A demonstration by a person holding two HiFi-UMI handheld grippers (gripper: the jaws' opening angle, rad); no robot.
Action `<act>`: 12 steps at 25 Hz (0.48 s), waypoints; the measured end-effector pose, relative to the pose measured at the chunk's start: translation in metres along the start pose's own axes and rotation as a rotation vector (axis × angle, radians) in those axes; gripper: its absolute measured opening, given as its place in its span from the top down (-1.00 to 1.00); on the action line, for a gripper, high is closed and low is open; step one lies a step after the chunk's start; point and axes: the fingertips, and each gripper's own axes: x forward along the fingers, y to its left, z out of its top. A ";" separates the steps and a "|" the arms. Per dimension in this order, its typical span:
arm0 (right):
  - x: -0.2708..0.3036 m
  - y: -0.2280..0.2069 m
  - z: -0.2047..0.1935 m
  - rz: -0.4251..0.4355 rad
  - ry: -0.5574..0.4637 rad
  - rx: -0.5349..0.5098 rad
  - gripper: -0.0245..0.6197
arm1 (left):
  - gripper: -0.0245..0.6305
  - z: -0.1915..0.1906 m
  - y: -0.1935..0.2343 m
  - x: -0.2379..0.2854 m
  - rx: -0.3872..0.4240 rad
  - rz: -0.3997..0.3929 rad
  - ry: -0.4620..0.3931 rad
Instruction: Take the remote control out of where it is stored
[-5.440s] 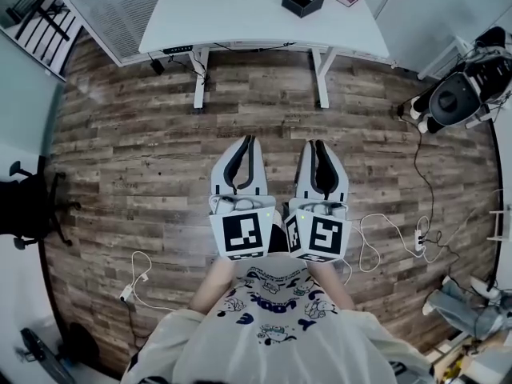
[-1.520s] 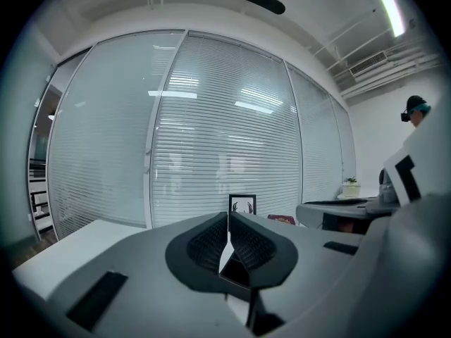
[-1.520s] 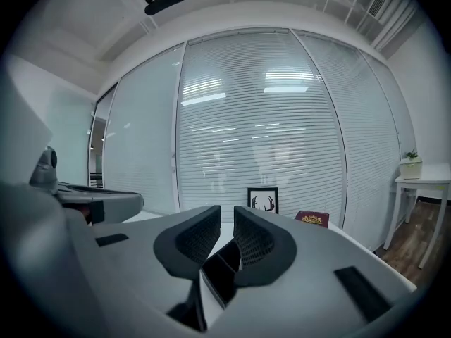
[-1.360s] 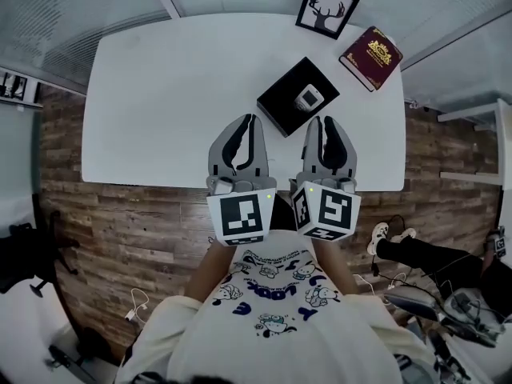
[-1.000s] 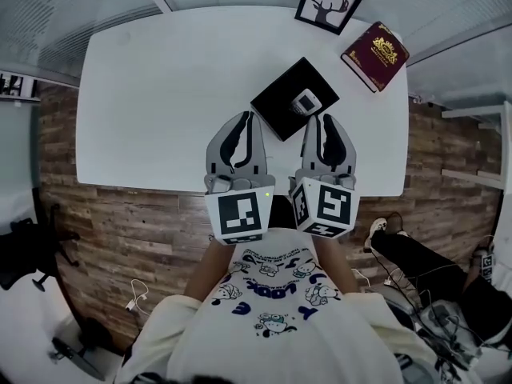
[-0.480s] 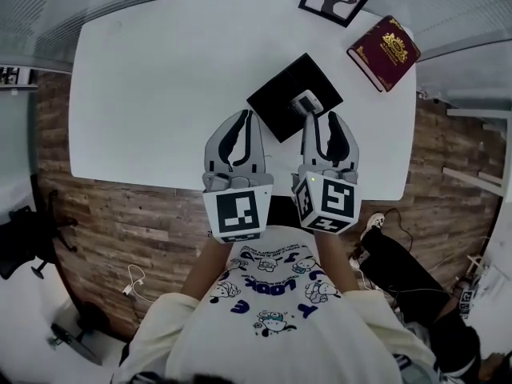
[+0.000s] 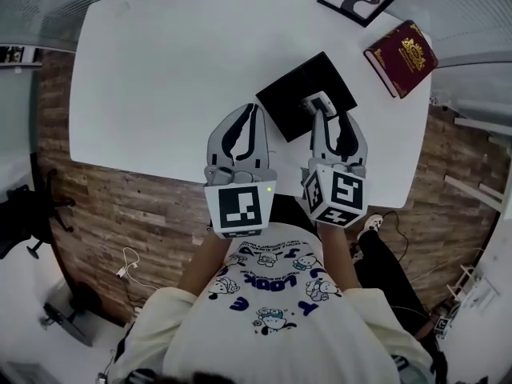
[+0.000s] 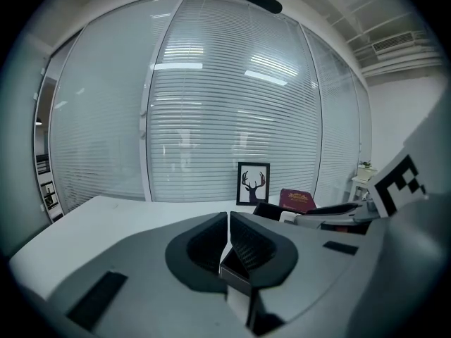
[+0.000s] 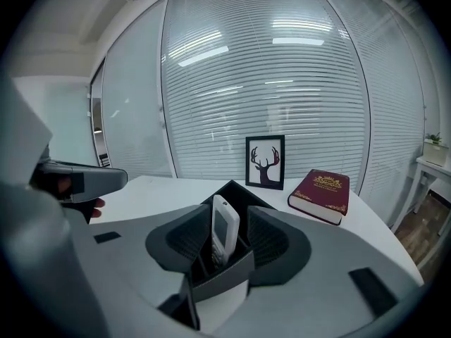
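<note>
Right gripper (image 7: 328, 121) straddling the remote control (image 9: 224, 229)
Its jaws are opening astride it, readying a grip; the left gripper (image 8: 228, 222) is idling, jaws together.

Dark block letters on the person's white T-shirt (image 7: 268, 314), on the near side of the white table (image 7: 160, 70), stand upside-down to the head view among cartoon figures; they seem to spell "LOOK", though blurred; the dark red book (image 9: 320, 194) at that table's far right corner bears gold print too small to read.
</note>
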 end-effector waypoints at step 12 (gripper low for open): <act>0.021 0.000 -0.013 0.035 0.047 -0.019 0.40 | 0.85 -0.009 0.002 0.013 -0.012 -0.003 0.014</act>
